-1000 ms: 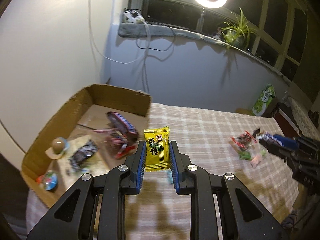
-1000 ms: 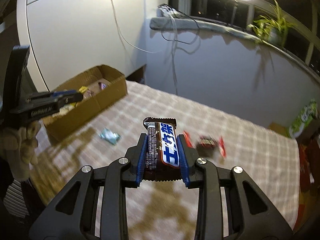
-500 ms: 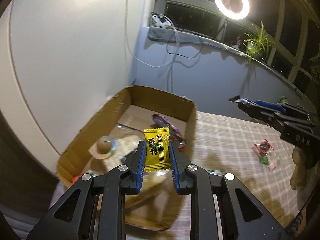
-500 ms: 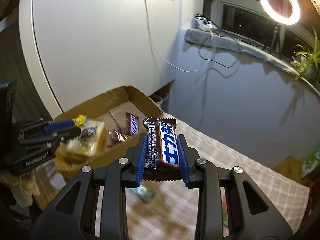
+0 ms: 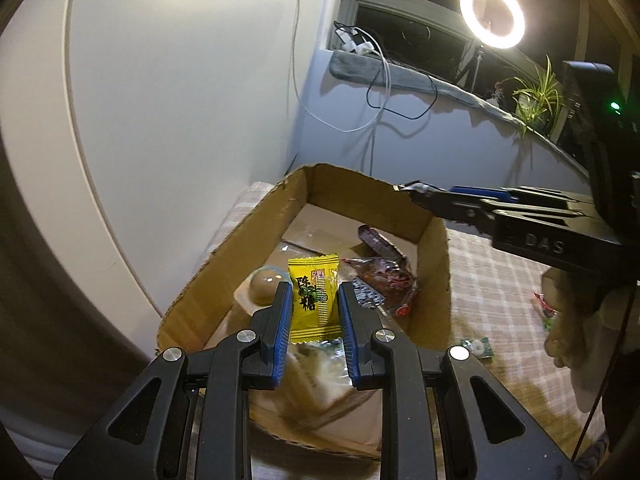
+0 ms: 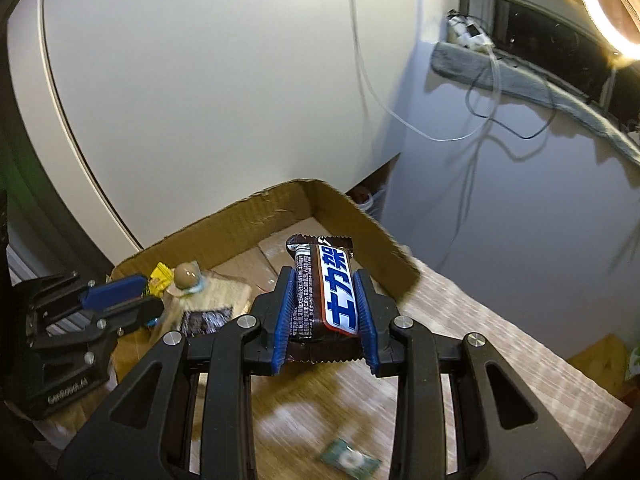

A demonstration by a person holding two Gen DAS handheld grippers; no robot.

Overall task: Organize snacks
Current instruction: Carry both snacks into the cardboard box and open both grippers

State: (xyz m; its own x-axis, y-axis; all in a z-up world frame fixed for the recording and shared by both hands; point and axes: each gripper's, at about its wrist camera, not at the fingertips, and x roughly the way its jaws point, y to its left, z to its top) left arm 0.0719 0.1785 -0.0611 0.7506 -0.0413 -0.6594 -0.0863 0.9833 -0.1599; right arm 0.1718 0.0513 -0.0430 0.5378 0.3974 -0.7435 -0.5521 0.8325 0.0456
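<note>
My left gripper [image 5: 314,292] is shut on a yellow candy packet [image 5: 313,296] and holds it above the open cardboard box [image 5: 352,186]. The box holds a brown chocolate bar [image 5: 378,242], a dark red wrapper [image 5: 384,278], a round brown sweet [image 5: 264,286] and a pale bag [image 5: 320,380]. My right gripper [image 6: 325,280] is shut on a brown Snickers bar [image 6: 326,288] with blue lettering, near the box's right wall [image 6: 372,240]. The right gripper also shows in the left wrist view [image 5: 416,192] over the box's far right corner. The left gripper shows in the right wrist view [image 6: 132,296].
The box stands on a checked tablecloth [image 5: 500,292] beside a white wall [image 5: 180,100]. A small green packet [image 5: 476,346] lies on the cloth right of the box; it also shows in the right wrist view [image 6: 352,458]. Red and green sweets [image 5: 546,314] lie further right.
Both grippers moved left toward the box with their snacks. The left one now hangs over the box's inside; the right one has come up to the box's right wall.
</note>
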